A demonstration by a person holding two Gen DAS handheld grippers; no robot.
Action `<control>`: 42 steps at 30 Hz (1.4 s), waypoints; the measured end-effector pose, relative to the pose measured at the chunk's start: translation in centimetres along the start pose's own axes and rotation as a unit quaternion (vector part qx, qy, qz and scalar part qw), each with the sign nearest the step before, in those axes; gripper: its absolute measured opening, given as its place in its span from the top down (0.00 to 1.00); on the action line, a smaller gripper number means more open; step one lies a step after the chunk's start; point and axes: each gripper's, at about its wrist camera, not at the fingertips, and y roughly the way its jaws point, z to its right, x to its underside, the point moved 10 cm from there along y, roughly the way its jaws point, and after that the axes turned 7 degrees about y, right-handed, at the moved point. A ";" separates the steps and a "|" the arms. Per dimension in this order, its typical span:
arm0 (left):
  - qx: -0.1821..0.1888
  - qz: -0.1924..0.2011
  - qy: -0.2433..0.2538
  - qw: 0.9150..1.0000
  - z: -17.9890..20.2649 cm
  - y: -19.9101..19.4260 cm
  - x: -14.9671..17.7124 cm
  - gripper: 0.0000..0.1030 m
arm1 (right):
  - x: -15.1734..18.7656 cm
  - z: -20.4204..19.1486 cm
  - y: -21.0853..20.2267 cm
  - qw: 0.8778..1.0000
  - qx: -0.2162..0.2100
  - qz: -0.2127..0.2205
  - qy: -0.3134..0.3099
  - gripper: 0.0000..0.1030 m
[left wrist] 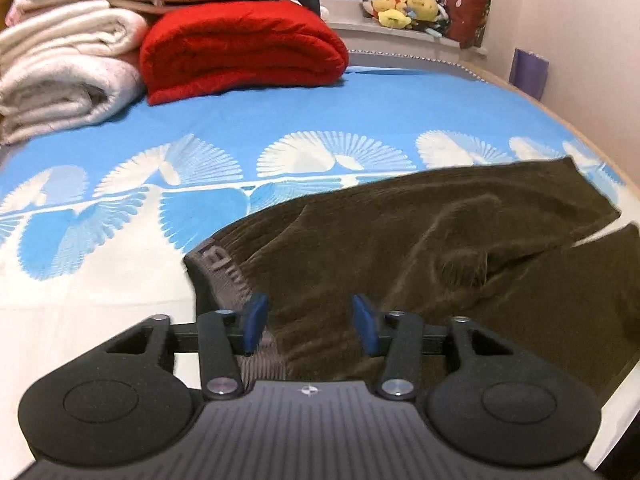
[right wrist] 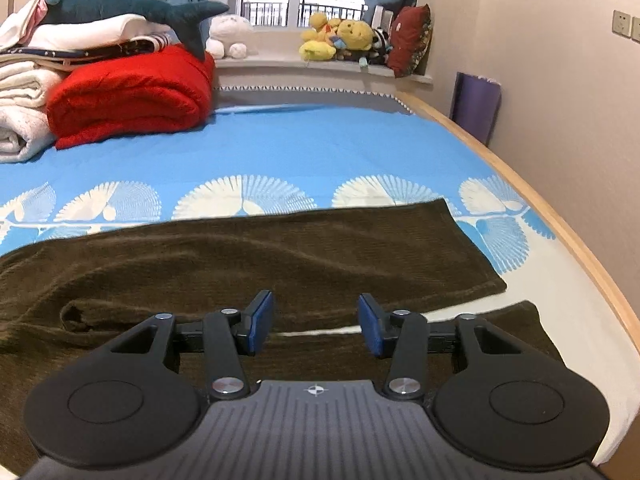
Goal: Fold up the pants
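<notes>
Lots of stuff at the far end of the bed (right wrist: 320, 148): a folded red blanket (left wrist: 240, 50) right next to a stack of white blankets (left wrist: 64, 68), with a plush shark (right wrist: 132, 6) lying on top of the pile. The windowsill behind has yellow stuffed toys (right wrist: 336, 36) and a dark red cushion (right wrist: 410, 38), and a purple mat (right wrist: 476, 104) leans on the wall beside the bed frame. None of it sits near the brown corduroy pants (right wrist: 248, 256), which lie spread flat across the near part of the blue-and-white sheet, legs pointing right with a thin strip of sheet showing between them.

The near edge of the pants is hidden under both gripper bodies, and the print on the grey waistband (left wrist: 224, 276) is too blurry to read.

Left gripper (left wrist: 310, 322) hangs low over the waistband end, fingers spread apart with nothing between them. Right gripper (right wrist: 316, 324) hovers over the legs near that gap, fingers also wide apart, gripping nothing.
</notes>
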 end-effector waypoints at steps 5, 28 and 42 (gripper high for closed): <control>-0.014 -0.003 -0.018 1.000 -2.5 4.0 -2.6 0.93 | -0.6 -0.8 0.0 0.999 -0.029 0.002 0.030 0.95; -0.070 -0.090 0.018 0.993 -6.1 19.6 -4.5 0.90 | -1.4 -1.9 3.2 0.998 -0.059 -0.025 0.004 0.94; -0.084 0.012 0.162 0.983 3.3 0.9 -4.2 0.94 | -0.6 -0.2 2.2 1.000 -0.023 -0.021 0.005 0.94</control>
